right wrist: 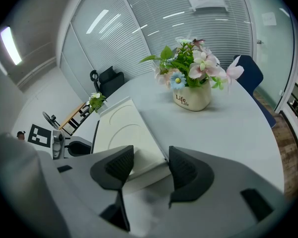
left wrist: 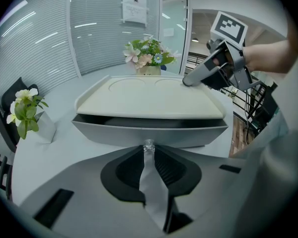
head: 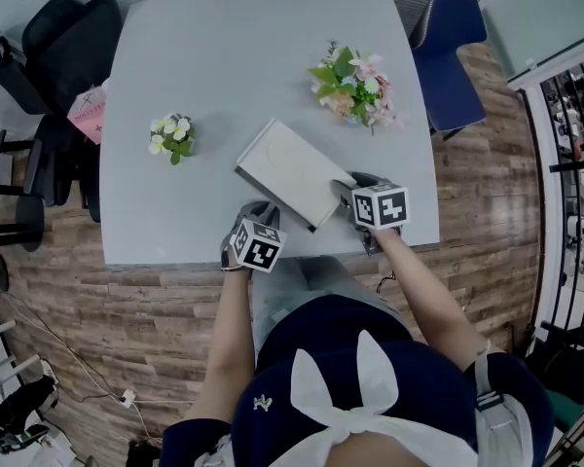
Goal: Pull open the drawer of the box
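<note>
Progress looks slight: the left gripper [left wrist: 148, 152] is clenched on the small clear knob [left wrist: 148, 144] of the drawer [left wrist: 188, 133], which shows only a narrow dark gap under the top of the box [head: 287, 168]. The box lies on the near half of the desk [head: 224, 47]. At its right end the right gripper [right wrist: 150, 165] stands released, jaws astride a corner, seemingly steadying it. Most of the pull remains.
</note>
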Demonstrator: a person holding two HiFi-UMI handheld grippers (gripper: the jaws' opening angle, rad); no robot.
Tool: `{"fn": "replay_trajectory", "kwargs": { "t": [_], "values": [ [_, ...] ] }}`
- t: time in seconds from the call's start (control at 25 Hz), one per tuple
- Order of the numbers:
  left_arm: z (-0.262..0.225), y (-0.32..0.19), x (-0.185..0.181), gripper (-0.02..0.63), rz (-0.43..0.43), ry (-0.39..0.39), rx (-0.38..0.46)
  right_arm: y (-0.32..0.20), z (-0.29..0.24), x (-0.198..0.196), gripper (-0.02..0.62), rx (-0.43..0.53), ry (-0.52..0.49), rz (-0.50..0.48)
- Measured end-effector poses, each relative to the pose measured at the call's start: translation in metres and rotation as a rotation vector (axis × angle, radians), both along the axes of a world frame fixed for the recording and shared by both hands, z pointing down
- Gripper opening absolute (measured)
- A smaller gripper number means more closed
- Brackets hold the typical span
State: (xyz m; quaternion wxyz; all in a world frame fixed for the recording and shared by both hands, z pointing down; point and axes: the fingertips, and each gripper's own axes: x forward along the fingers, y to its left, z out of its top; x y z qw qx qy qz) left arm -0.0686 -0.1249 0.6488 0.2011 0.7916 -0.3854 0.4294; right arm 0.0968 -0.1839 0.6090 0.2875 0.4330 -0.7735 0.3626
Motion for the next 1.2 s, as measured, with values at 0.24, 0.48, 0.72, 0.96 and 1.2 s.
{"fn": "replay_trajectory", "kwargs": {
  "t": [0.24,0.48,0.72,0.96,1.2],
  "values": [
    [-0.0007,0.0025,-0.0015,0.080,-0.004,-0.003,0.003,0.0009,-0.0008,0.0000,0.227,0.004,-0.001,0.002],
    [-0.0007,0.0068,-0.0050,0.080,-0.007,-0.002,0.001,0.0005,-0.0012,-0.0002,0.227,0.003,-0.004,0.000],
    [0.0001,0.0069,-0.0059,0.080,-0.008,-0.003,0.003,-0.0003,0.0002,-0.0002,0.227,-0.002,-0.005,0.000],
    [-0.0007,0.0073,-0.0061,0.080,-0.011,-0.003,0.005,-0.0002,0.0001,0.0000,0.227,-0.005,-0.009,0.001],
    [-0.0012,0.0072,-0.0065,0.080,-0.018,-0.002,0.006,-0.0010,0.0001,0.0001,0.227,-0.012,-0.009,0.005]
  ]
}}
